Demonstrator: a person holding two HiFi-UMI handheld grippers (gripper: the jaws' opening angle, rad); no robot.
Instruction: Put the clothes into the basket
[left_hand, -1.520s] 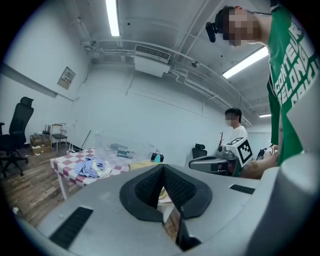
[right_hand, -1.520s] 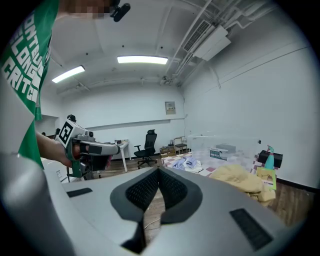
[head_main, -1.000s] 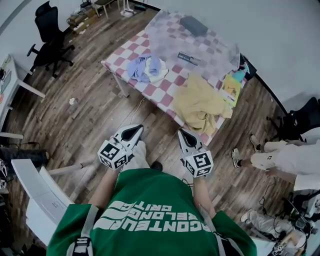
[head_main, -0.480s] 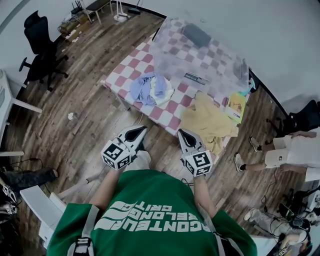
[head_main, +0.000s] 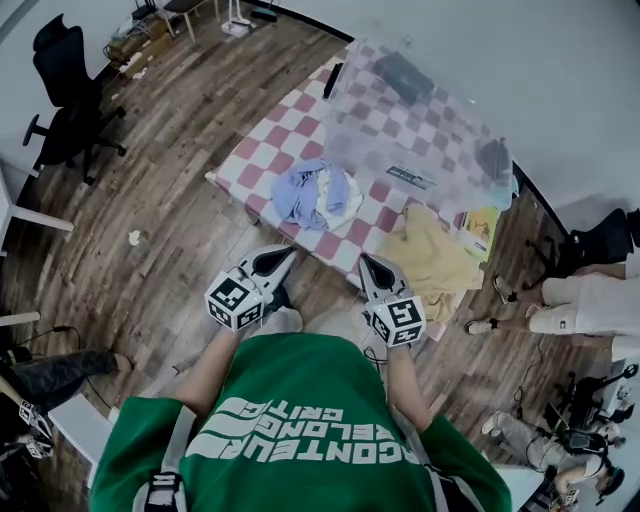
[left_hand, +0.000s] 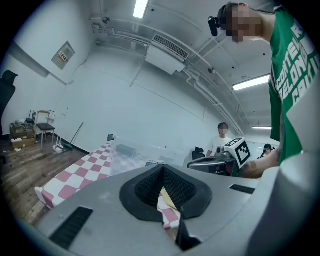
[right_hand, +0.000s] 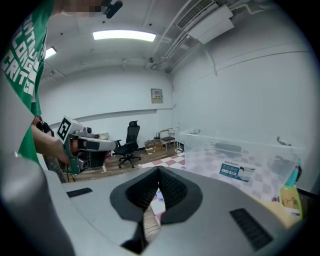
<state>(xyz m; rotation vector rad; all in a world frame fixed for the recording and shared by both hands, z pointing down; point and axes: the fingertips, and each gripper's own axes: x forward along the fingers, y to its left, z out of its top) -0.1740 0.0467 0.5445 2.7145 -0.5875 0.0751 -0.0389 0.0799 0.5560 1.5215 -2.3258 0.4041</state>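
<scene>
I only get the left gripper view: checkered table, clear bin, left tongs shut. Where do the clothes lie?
Observer: The head view shows a blue-and-white pile on the checkered table, in front of the clear bin.
Operator: Any other garment?
Observer: A yellow garment lies right of that pile, at the table's near edge.
Operator: Do the right tongs hold anything?
Observer: No, the right gripper view shows the right tongs shut and empty.
</scene>
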